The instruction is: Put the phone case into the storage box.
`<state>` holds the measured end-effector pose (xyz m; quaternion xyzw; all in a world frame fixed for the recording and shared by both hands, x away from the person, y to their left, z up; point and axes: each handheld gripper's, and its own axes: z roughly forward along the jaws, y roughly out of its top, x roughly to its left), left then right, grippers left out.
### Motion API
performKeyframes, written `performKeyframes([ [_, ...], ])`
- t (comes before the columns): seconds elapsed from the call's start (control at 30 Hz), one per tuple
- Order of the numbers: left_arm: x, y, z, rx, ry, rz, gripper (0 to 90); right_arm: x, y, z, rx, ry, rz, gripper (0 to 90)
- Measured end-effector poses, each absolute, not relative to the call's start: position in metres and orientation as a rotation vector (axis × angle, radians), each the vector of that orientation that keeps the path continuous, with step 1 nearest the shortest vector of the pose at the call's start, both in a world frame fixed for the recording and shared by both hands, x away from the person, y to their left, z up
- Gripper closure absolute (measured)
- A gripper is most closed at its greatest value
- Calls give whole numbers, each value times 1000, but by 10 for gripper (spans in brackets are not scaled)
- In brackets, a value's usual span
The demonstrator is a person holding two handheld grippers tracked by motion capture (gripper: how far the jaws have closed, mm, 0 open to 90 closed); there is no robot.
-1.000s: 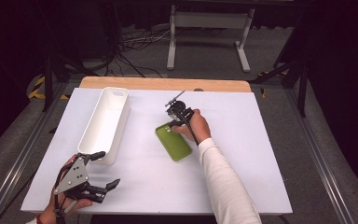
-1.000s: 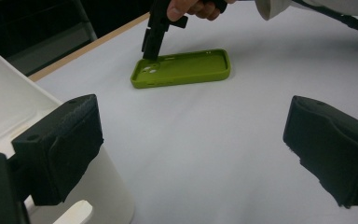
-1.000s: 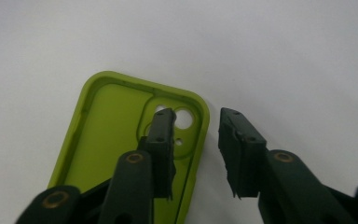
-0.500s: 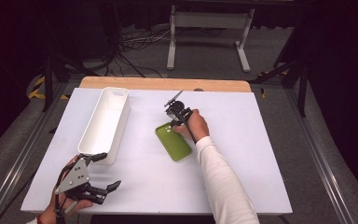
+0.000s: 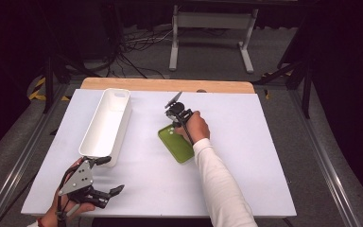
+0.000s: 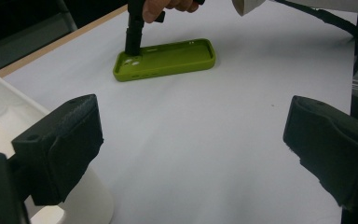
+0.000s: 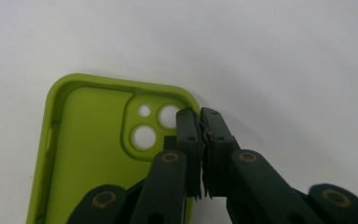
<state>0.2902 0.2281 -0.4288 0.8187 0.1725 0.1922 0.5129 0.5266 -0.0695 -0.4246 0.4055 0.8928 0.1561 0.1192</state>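
The lime-green soft-plastic phone case (image 5: 176, 143) lies flat and open side up on the white desk (image 5: 246, 156), a little right of the long white plastic bin (image 5: 105, 126) and apart from it. The right hand-held gripper (image 7: 200, 122) points down at the case's camera-cutout corner, with one jaw inside the shell and the other outside. Its jaws have just been closing and now stand pinched on the thin side wall (image 7: 195, 106) beside the lens holes. The left hand-held gripper (image 6: 191, 140) rests near the front-left of the desk with its jaws spread wide and nothing between them.

By its look, the case is very light and rubbery — it should flex rather than crack, so breakage is no worry. The trouble is more likely to be sag and twist, since a grip at one corner would let the long body droop or swing. The raised rim is the only real purchase, because the flat back offers nothing to pinch. A hold on a long side wall near the middle would probably carry it more evenly — the matte skin looks grippy enough not to slide.
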Motion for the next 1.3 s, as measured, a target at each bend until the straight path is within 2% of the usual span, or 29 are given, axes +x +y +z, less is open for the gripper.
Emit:
performKeyframes([
  [0.67,290,230,-427,1956,429,470,51,515,-74,-423,1160,2571,591,891],
  [1.3,290,232,-426,1937,446,485,46,481,-93,-393,1098,2386,850,892],
])
